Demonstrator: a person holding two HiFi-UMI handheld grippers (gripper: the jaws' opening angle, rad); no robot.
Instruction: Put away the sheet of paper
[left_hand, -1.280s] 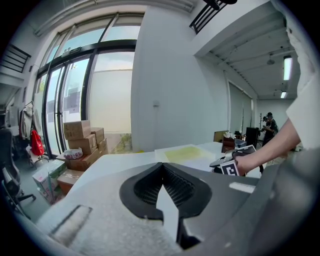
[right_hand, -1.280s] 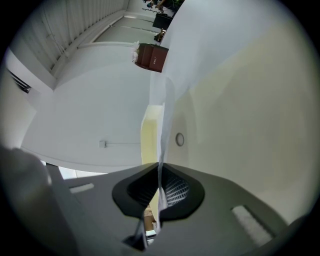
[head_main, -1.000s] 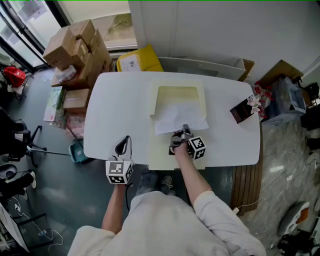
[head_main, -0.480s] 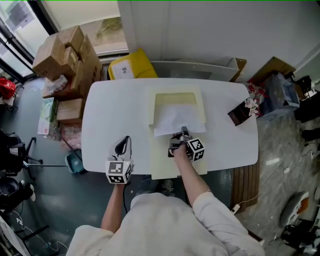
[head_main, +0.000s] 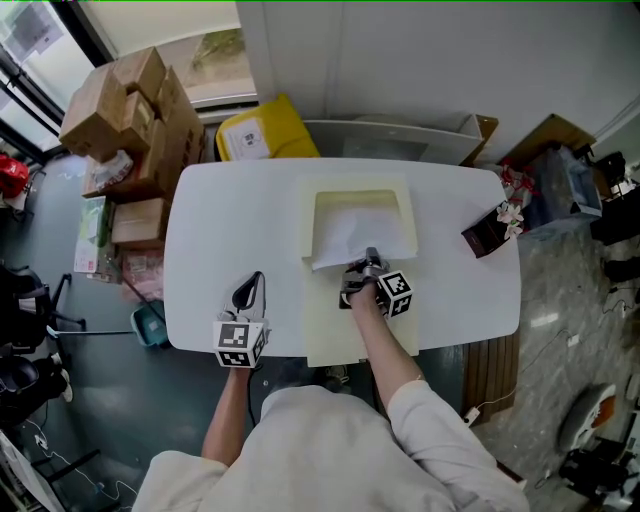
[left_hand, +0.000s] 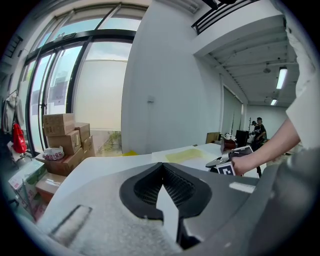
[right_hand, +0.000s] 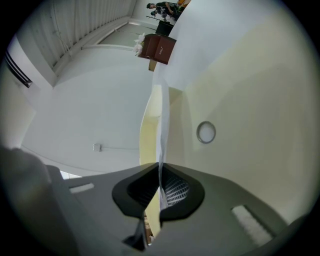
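Observation:
A white sheet of paper (head_main: 352, 236) lies partly inside the open cream folder (head_main: 358, 325) in the middle of the white table (head_main: 220, 240). My right gripper (head_main: 370, 260) is shut on the sheet's near edge. In the right gripper view the paper (right_hand: 162, 125) runs edge-on out from between the closed jaws (right_hand: 160, 192), over the folder's cream face (right_hand: 250, 130). My left gripper (head_main: 250, 287) hovers at the table's front left, shut, with nothing in it (left_hand: 165, 197).
A dark brown box with flowers (head_main: 487, 230) stands at the table's right edge. Stacked cardboard boxes (head_main: 120, 100) and a yellow box (head_main: 262, 130) sit on the floor behind the table's left side. A round snap (right_hand: 206, 132) is on the folder.
The right gripper has pushed the sheet a little farther into the folder's far pocket, so less paper shows. The left gripper has stayed where it was.

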